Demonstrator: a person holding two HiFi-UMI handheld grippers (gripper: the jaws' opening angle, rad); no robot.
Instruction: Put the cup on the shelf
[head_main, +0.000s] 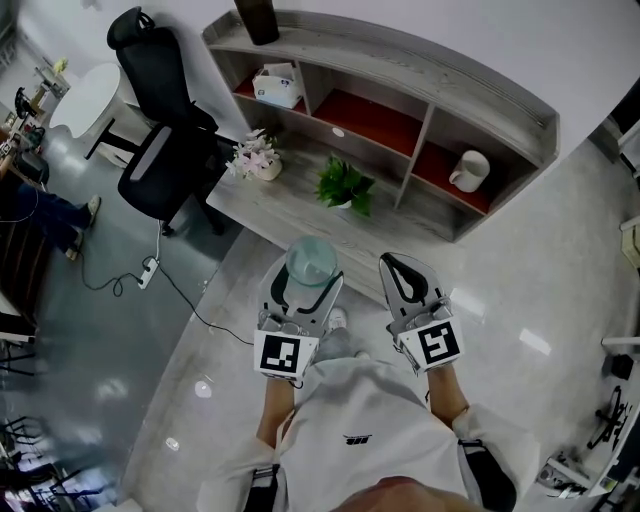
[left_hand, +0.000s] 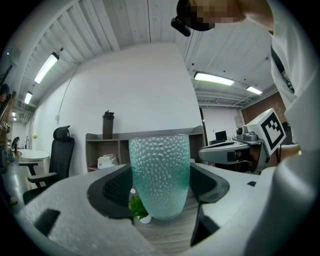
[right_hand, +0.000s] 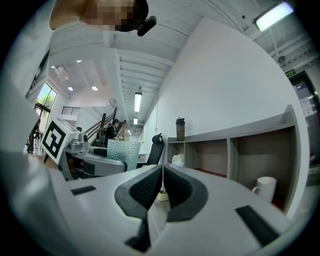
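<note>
- Two claws are held out ahead of the person, side by side above the pale floor (head_main: 520, 300).
- Left claw (head_main: 312, 283) has its jaws set a cup's width apart and pressed on both sides of the green dimpled cup (head_main: 311, 258). The cup is upright and in the air, resting on nothing.
- Right claw (head_main: 392, 264) has its jaws closed together with nothing between them, and seems to play no part for now.
- Picking up looks done, then. The carry forward and the setting down are left.
- Shelf (head_main: 440, 75) stands just ahead, and the cup is short of it, apart from its front edge.
- On its low front board are a green plant (head_main: 345, 185) and a pot of flowers (head_main: 258, 160), with bare wood between and beside them.
- Further back are the red-floored compartments. The left one has a tissue box (head_main: 277, 85), the middle one looks nearly bare, and the right one has a white mug (head_main: 470, 170).
- A dark bottle (head_main: 258, 18) stands on the top board.
</note>
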